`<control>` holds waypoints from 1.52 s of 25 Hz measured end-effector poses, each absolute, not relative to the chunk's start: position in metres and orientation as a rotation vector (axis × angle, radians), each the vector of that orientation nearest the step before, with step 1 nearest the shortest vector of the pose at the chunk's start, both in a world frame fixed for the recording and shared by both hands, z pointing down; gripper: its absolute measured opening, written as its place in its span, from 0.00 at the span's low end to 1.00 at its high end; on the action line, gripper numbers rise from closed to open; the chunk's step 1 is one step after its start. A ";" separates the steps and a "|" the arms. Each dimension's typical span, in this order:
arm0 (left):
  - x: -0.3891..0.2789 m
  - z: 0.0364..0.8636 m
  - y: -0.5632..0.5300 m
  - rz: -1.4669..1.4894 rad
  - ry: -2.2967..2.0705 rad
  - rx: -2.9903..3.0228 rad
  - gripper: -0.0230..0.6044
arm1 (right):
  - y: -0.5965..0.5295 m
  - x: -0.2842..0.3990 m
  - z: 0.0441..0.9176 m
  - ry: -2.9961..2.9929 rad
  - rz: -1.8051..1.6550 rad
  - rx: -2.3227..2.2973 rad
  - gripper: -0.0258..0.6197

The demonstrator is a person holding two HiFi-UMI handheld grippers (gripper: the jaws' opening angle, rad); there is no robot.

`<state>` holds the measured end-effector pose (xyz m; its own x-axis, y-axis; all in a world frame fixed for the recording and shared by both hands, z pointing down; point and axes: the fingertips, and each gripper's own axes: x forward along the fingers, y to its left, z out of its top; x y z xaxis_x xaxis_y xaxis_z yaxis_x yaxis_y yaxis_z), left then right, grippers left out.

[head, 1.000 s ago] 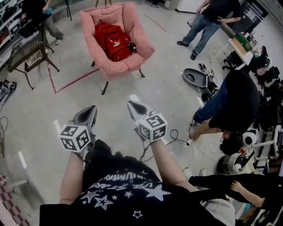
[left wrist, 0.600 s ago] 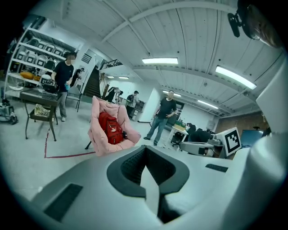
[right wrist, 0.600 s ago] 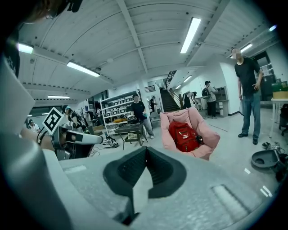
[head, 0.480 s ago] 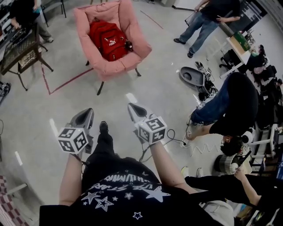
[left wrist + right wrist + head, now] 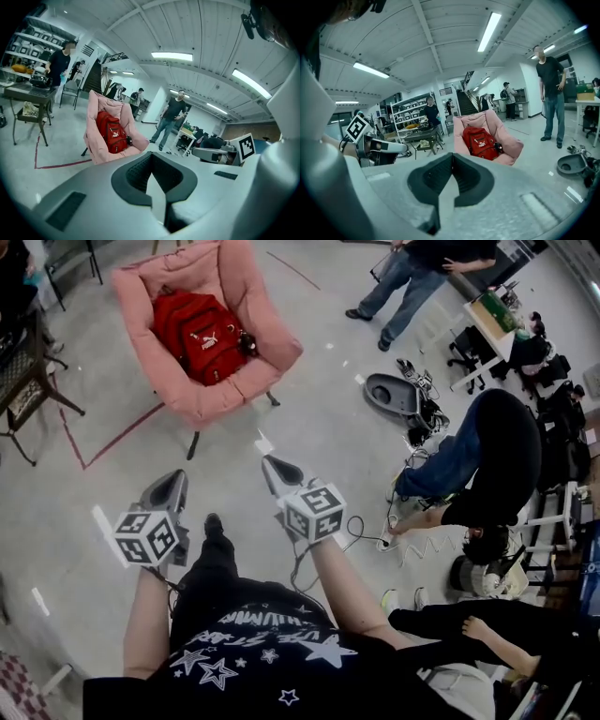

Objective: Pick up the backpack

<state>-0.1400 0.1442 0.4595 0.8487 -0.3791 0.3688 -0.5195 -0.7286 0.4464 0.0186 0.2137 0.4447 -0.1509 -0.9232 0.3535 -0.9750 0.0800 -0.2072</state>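
Observation:
A red backpack (image 5: 197,334) lies in the seat of a pink padded chair (image 5: 202,399) on the floor ahead. It also shows in the left gripper view as the backpack (image 5: 111,132) and in the right gripper view as the backpack (image 5: 479,141), small and well beyond both sets of jaws. My left gripper (image 5: 173,480) and right gripper (image 5: 268,465) are held side by side in front of me, pointing towards the chair and far short of it. Both are shut with nothing between the fingers. Nothing touches the backpack.
A standing person (image 5: 408,282) is at the back right, and a crouching person (image 5: 487,456) at the right beside a grey floor machine (image 5: 394,395) and a cable (image 5: 361,526). A dark metal table (image 5: 23,381) stands at the left. Red tape (image 5: 112,437) marks the floor.
Both grippers and my body have moved forward towards the chair. The chair and backpack have shifted left in the head view. The jaws stayed shut.

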 end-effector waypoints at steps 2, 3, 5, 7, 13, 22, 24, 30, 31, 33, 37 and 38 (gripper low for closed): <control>-0.129 0.461 0.121 0.348 -0.643 2.477 0.05 | 0.192 0.029 0.448 -2.198 0.611 1.964 0.04; -0.124 0.461 0.109 0.350 -0.638 2.479 0.05 | 0.182 0.033 0.449 -2.192 0.615 1.968 0.04; -0.117 0.462 0.089 0.355 -0.632 2.476 0.05 | 0.163 0.040 0.451 -2.183 0.631 1.979 0.04; -0.114 0.464 0.071 0.361 -0.629 2.466 0.05 | 0.143 0.045 0.454 -2.177 0.655 1.985 0.04; -0.111 0.469 0.012 0.375 -0.642 2.439 0.05 | 0.082 0.052 0.451 -2.172 0.664 1.963 0.04; -0.106 0.458 -0.054 0.302 -0.532 2.481 0.05 | -0.002 0.062 0.432 -2.169 0.640 1.998 0.04; -0.109 0.464 -0.067 0.320 -0.554 2.473 0.05 | -0.011 0.062 0.434 -2.172 0.659 2.001 0.04; -0.112 0.482 -0.082 0.333 -0.564 2.439 0.05 | -0.021 0.071 0.453 -2.121 0.666 1.978 0.04; -0.112 0.484 -0.085 0.341 -0.570 2.438 0.05 | -0.025 0.074 0.454 -2.119 0.664 1.976 0.04; -0.111 0.487 -0.093 0.354 -0.585 2.435 0.05 | -0.033 0.082 0.456 -2.123 0.660 1.970 0.04; -0.102 0.499 -0.112 0.383 -0.620 2.418 0.05 | -0.060 0.099 0.471 -2.143 0.685 1.951 0.04; -0.100 0.502 -0.118 0.388 -0.634 2.412 0.05 | -0.069 0.102 0.476 -2.157 0.697 1.937 0.04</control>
